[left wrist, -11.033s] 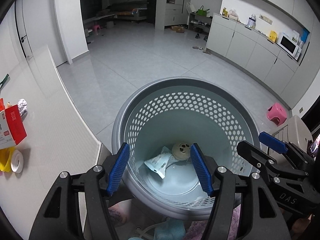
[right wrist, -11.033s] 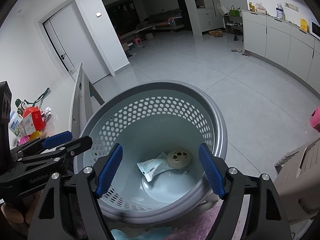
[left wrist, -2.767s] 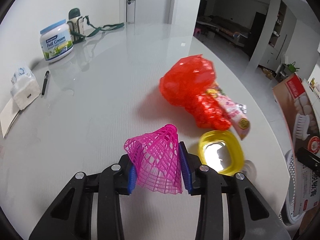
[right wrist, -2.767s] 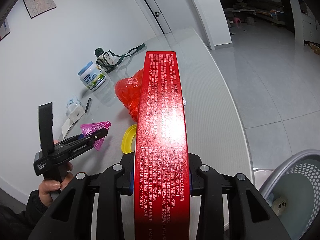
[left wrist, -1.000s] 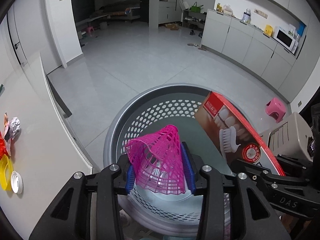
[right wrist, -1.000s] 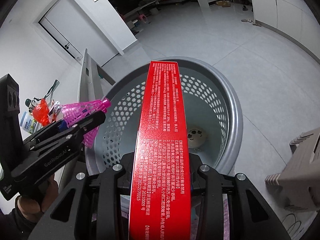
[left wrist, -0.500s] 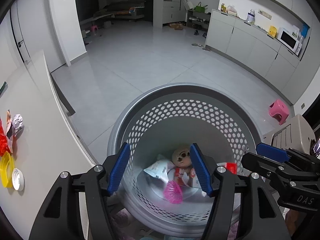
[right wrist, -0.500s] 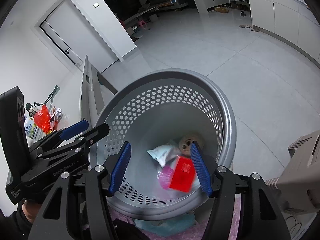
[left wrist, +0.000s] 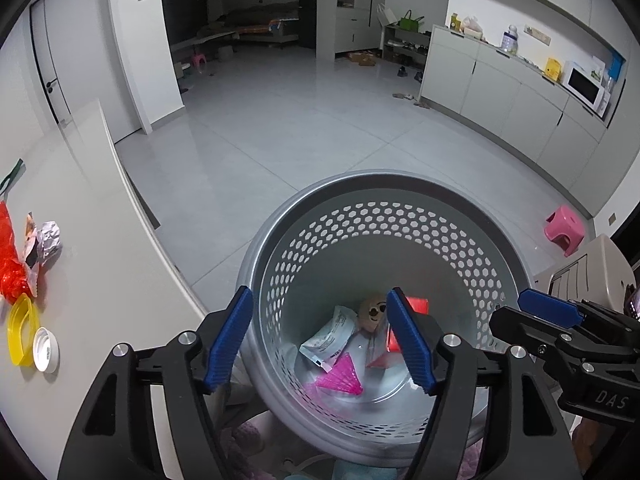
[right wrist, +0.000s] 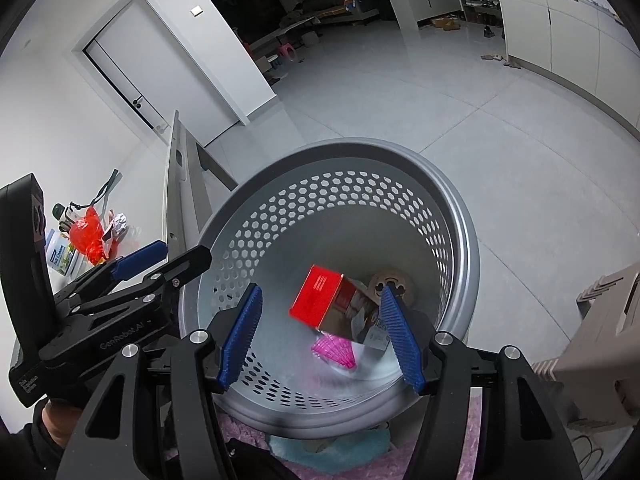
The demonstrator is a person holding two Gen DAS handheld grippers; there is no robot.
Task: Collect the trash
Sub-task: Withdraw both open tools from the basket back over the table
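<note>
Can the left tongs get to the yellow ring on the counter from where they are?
Probably yes. The left tongs are open and empty over the basket; nothing blocks the yellow ring.

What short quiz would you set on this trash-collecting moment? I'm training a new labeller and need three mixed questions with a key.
1. True or false: the left hand-held gripper holds the pink shuttlecock.
2. Where does the red box lie?
A. on the table
B. inside the grey basket
C. between the pads of the right hand-held gripper
3. Fill in: beside the white cap on the table lies a ____ ring.

Key: 1 false, both jaws stand open and empty, having just been opening; 2 B; 3 yellow.
</note>
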